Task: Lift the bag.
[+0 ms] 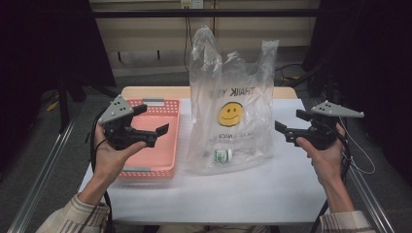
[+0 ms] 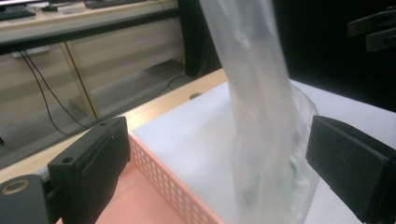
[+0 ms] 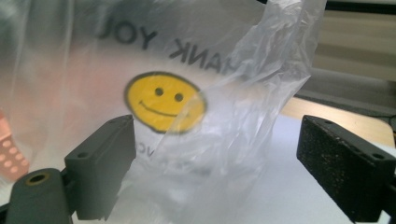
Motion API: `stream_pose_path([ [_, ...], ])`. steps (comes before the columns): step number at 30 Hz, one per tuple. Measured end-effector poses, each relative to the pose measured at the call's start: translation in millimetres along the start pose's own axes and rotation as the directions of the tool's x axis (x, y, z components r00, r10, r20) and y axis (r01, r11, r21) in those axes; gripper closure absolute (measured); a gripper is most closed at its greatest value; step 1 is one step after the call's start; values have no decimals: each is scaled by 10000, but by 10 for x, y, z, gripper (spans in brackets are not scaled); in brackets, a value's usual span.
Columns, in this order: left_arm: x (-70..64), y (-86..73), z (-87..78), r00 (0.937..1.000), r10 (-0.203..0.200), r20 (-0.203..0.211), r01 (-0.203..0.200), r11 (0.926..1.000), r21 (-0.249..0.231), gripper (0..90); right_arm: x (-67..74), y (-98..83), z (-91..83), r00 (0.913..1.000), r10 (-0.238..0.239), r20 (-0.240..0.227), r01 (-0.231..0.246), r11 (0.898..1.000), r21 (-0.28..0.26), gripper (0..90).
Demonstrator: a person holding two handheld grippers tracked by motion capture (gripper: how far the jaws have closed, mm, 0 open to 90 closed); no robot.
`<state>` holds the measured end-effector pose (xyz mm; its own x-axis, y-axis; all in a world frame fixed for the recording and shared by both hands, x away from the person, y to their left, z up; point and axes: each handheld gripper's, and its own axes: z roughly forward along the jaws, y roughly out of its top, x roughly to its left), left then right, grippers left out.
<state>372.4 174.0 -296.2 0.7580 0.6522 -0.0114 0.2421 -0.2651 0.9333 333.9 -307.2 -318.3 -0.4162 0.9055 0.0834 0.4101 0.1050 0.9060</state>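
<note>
Jaws apart on both sides, nothing clamped: left gripper (image 1: 156, 133) at nine o'clock above the pink basket (image 1: 167, 145), right gripper (image 1: 287, 131) at three o'clock, each aimed inward at the clear smiley-face bag (image 1: 231, 104) standing upright mid-desk (image 1: 218, 194) with a small green-and-white container (image 1: 223, 155) lying at its bottom. Likely next, closing on the bag's sides or handles. Risk of thin film slipping or tearing under a shallow pinch, or of toppling the bag and rolling the container out through a one-sided push.
</note>
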Motion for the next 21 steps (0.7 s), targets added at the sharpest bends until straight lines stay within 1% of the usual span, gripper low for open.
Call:
stream_pose_path([
  [1, -3, -33, 2, 10000, -29, 12, 28, 10000, 73, 59, 8, -33, 8, 10000, -3, 23, 3, 10000, 12, 110],
  [5, -34, -168, 6, 10000, -29, 16, 28, 9995, 323, 47, 86, -198, 38, 10000, -90, 38, 89, 9992, 385, 108],
  [10, -63, -341, -7, 9999, -133, -27, 135, 9988, 481, 43, 170, -364, 25, 9999, -137, 49, 135, 9987, 486, 107],
  [12, -67, -414, -11, 9997, -237, -51, 240, 9981, 565, 43, 190, -420, 13, 9999, -88, 85, 84, 9986, 524, 107],
  [17, -78, -572, -46, 9979, -562, -326, 583, 9961, 669, 52, 222, -592, -11, 9998, -68, 210, 54, 9978, 666, 107],
  [21, -79, -677, -87, 9965, -719, -423, 750, 9943, 758, 58, 230, -699, -38, 9997, 39, 258, -59, 9969, 780, 107],
])
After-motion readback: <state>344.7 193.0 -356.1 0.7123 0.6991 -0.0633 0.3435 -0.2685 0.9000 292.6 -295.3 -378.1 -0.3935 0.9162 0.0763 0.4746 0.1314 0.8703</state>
